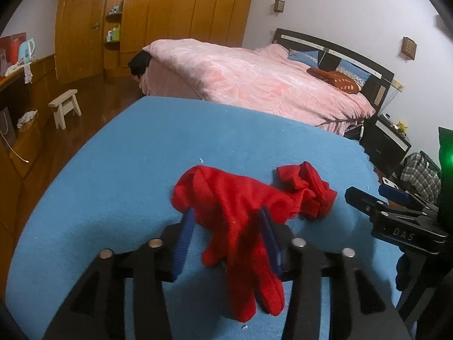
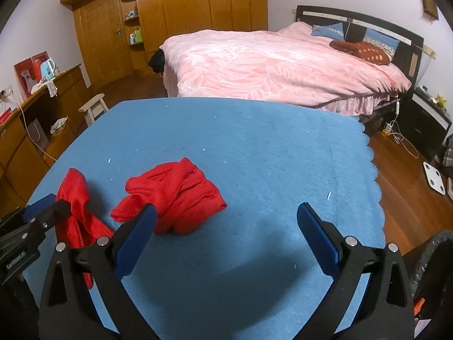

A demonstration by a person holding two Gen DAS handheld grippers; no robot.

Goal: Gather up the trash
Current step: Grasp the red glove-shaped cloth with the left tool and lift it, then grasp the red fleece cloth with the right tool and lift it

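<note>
Red cloth [image 1: 235, 198] between open left claw [image 1: 226, 226] fingers.

Matt red cloth [image 1: 240, 198] (soft knit) on fuzzy blue table cover [image 1: 113, 184].

Setting: a home bedroom. A bed [image 2: 283, 65] with pink quilt stands centrally; wooden wardrobes [image 2: 198, 2] behind its foot, a nightstand [image 2: 427, 130] beside its headboard.
</note>
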